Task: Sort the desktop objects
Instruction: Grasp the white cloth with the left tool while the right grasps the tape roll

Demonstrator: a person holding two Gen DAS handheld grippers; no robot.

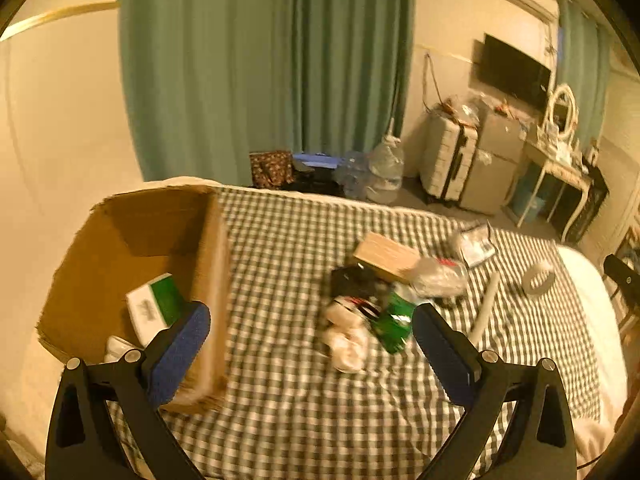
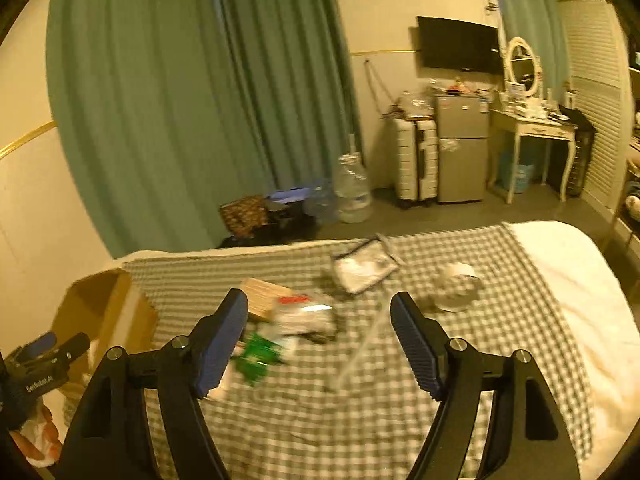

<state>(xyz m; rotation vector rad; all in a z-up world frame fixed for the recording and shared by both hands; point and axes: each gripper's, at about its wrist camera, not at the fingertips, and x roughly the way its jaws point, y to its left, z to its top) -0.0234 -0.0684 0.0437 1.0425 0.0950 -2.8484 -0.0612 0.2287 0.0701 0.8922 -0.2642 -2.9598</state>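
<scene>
Left wrist view: left gripper (image 1: 310, 340) has its jaws spread wide with nothing between the pads, hanging over a checkered cloth (image 1: 288, 264) on a bed. Cardboard box (image 1: 120, 240) sits at the cloth's left edge, open top; inside it a green-and-white carton (image 1: 154, 306) and something white below it, too blurred to name. The left pad overlaps the box's right wall in frame; contact can't be confirmed. Mid-cloth is a loose pile: wooden block (image 1: 386, 256), black item (image 1: 354, 280), green packet (image 1: 394, 320), crumpled clear wrapper (image 1: 438, 276), white crumpled bag (image 1: 346, 340). Further right, apart from the pile: white tube (image 1: 486, 304), tape roll (image 1: 538, 276), clear pouch (image 1: 474, 240).

Right wrist view: right gripper (image 2: 318, 340) is parted, pads empty, above the same pile. The green packet (image 2: 258, 354) lies just beside the left pad, the wooden block (image 2: 266, 294) behind it, the wrapper (image 2: 304, 314) between the fingers. The tube (image 2: 366, 344) runs diagonally near the right pad. Tape roll (image 2: 458, 286) and pouch (image 2: 364, 268) sit beyond. The box (image 2: 100, 308) is at far left, with the other gripper (image 2: 44, 354) over it. Frame is motion-blurred.
</scene>
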